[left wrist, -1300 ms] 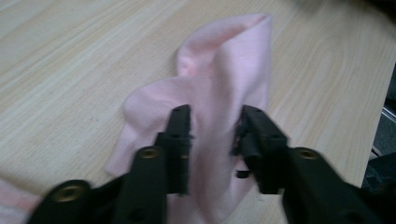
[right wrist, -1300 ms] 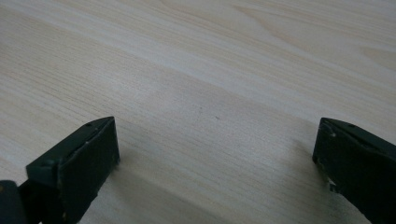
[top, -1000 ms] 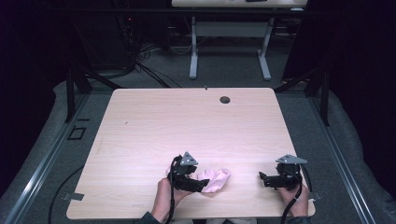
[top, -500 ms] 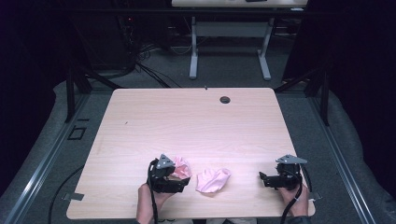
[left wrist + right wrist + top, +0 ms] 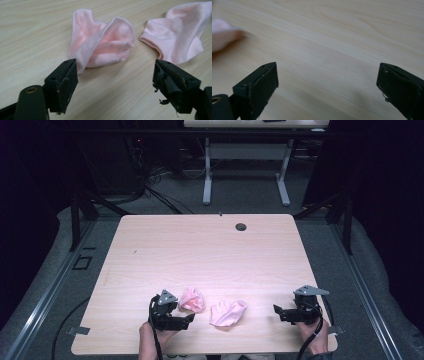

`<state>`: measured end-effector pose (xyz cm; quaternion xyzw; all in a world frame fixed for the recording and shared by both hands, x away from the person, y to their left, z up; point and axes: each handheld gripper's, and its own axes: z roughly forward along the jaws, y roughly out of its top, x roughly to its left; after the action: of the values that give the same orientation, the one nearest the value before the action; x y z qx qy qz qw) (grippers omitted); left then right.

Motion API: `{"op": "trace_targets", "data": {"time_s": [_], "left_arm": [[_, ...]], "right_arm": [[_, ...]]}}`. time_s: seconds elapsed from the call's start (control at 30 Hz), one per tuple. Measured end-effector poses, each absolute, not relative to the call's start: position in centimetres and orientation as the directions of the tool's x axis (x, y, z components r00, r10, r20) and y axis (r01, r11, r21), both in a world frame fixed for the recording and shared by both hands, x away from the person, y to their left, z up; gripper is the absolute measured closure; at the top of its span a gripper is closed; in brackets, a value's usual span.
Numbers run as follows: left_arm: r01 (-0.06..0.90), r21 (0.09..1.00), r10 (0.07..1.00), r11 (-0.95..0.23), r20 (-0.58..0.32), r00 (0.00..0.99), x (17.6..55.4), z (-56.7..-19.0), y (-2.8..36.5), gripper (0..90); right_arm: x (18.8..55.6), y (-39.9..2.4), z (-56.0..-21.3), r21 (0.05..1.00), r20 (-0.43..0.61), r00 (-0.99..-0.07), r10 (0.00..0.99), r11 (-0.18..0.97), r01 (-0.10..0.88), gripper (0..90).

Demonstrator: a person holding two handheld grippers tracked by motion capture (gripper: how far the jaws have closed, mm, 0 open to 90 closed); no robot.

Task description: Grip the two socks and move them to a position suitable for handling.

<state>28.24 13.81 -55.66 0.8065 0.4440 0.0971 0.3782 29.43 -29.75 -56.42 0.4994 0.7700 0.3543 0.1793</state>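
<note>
Two crumpled pink socks lie apart near the table's front edge: one to the left (image 5: 192, 300) (image 5: 102, 45), the other to the right (image 5: 228, 313) (image 5: 180, 35). My left gripper (image 5: 186, 314) (image 5: 113, 75) sits just in front of the left sock, pointing at it. Its jaws have just been opening and stand open, with nothing between them. My right gripper (image 5: 277, 313) (image 5: 327, 80) rests near the front right corner, open over bare wood, its jaws pointing left. A blurred pink edge of a sock (image 5: 222, 35) shows at the left of the right gripper view.
The light wooden table (image 5: 200, 255) has a round cable hole (image 5: 241, 226) near its far edge. Behind it stand another table's white legs (image 5: 245, 170) and cables on the dark floor. Metal rails run along both sides of the table.
The left gripper pulled one sock leftward off the single pink pile and let it go. It now sits back from that sock. The right gripper has not moved.
</note>
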Motion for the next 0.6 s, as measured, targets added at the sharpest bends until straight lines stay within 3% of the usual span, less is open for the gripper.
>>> {"op": "trace_targets", "data": {"time_s": [0.03,0.3,0.53,0.6], "left_arm": [[0.64,0.701,0.794,-0.315,-0.175,0.582,28.1,-55.7,14.1,16.3],[0.608,0.727,0.797,-0.319,-0.142,0.587,27.7,-55.6,15.0,13.0],[0.602,0.717,0.795,-0.351,-0.11,0.596,29.4,-55.6,14.1,20.0],[0.607,0.69,0.786,-0.395,-0.088,0.612,30.8,-55.8,12.9,25.7]], "right_arm": [[28.7,-27.9,-54.6,0.735,0.07,-0.49,0.869,0.287,0.614,4.4],[27.7,-21.3,-51.2,0.736,0.04,-0.664,0.746,0.428,0.525,9.5],[28.0,-19.5,-51.3,0.731,0.043,-0.7,0.713,0.455,0.508,10.3],[28.2,-20.1,-51.7,0.732,0.067,-0.686,0.724,0.431,0.527,9.9]]}}
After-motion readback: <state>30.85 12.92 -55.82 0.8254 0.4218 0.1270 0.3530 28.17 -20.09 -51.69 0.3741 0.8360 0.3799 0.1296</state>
